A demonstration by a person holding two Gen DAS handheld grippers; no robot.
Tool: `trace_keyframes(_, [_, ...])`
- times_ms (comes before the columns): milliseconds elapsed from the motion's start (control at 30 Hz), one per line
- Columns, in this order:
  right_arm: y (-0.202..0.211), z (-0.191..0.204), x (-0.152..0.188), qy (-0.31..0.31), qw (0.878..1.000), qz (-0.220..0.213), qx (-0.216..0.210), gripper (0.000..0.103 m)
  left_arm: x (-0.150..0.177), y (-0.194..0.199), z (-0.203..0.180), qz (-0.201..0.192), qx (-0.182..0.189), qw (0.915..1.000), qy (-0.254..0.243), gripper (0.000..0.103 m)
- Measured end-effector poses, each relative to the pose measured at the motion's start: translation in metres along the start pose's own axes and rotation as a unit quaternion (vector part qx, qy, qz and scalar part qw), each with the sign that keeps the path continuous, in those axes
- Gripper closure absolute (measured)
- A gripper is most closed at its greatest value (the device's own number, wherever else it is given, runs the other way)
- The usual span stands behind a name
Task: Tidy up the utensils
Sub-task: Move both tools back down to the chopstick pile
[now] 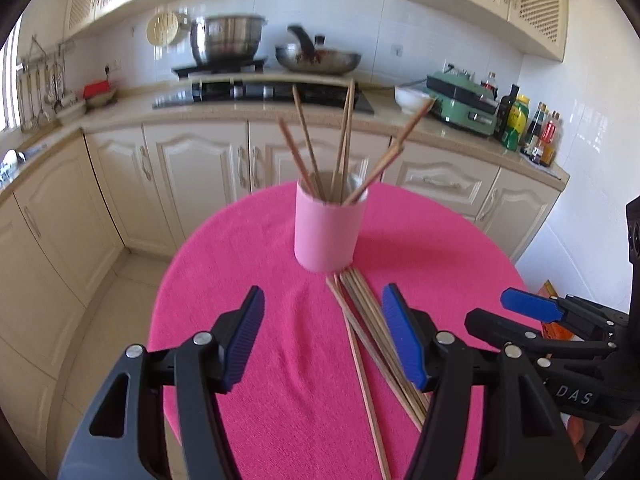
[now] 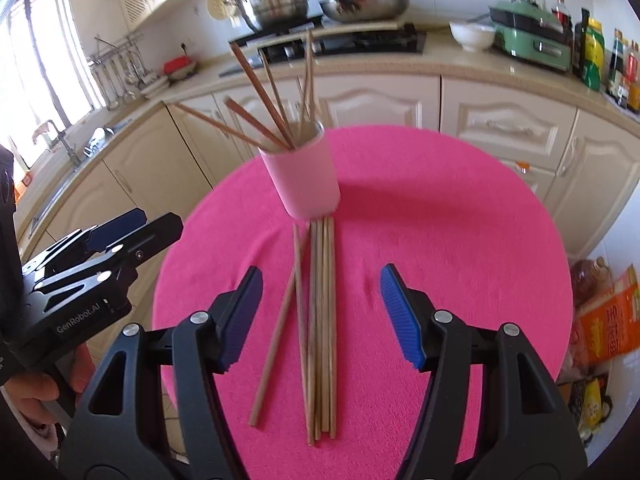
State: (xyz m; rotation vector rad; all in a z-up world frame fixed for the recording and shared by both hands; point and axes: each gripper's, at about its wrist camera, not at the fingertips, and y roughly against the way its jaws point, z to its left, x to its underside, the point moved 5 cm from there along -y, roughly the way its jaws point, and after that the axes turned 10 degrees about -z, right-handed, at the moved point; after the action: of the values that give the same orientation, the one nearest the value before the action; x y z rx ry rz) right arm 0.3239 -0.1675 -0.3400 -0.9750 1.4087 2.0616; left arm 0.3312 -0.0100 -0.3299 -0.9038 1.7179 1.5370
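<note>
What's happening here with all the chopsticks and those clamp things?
A person is sorting chopsticks into a pink cup on a round table with a pink cloth. Several chopsticks already stand in the cup; a bundle of loose chopsticks lies on the cloth in front of it. The left hand-held gripper and the right hand-held gripper are both open and hold nothing.

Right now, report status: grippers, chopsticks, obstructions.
Left gripper open, right gripper open, both empty. Loose chopsticks on pink cloth; others in pink cup. Nothing blocking.
</note>
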Motion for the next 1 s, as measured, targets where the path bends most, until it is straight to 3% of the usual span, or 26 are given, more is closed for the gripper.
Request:
trace_keyframes(133, [-0.016,-0.009,0.011,-0.007,0.999,0.032,0.014,0.042,0.026,-0.028,0.012,0.065,0.007,0.9972,0.037,0.042])
trace_keyframes(300, [-0.033,-0.021,0.027,-0.016,0.998,0.065,0.021,0.042,0.061,-0.063,0.019,0.144,0.009,0.9879,0.057,0.042])
trace_keyframes(533, [-0.051,-0.033,0.035,-0.025,0.995,0.097,0.02,0.042,0.07,-0.093,0.01,0.176,0.02,0.9823,0.062,0.043])
trace_keyframes(633, [-0.058,-0.038,0.034,-0.03,0.994,0.104,0.019,0.042,0.071,-0.105,0.001,0.194,0.025,0.9795,0.048,0.043])
trace_keyframes(667, [-0.06,-0.041,0.033,-0.032,0.994,0.106,0.019,0.042,0.073,-0.11,-0.003,0.205,0.023,0.9779,0.036,0.052])
trace_keyframes(733, [-0.063,-0.044,0.032,-0.034,0.993,0.108,0.019,0.042,0.077,-0.119,-0.006,0.223,0.014,0.9745,0.018,0.058])
trace_keyframes(933, [-0.068,-0.051,0.029,-0.038,0.992,0.116,0.018,0.042,0.076,-0.134,-0.022,0.243,0.0,0.9696,-0.031,0.058])
trace_keyframes(1000, [-0.071,-0.051,0.029,-0.038,0.992,0.121,0.019,0.042,0.078,-0.139,-0.031,0.255,-0.016,0.9644,-0.07,0.058])
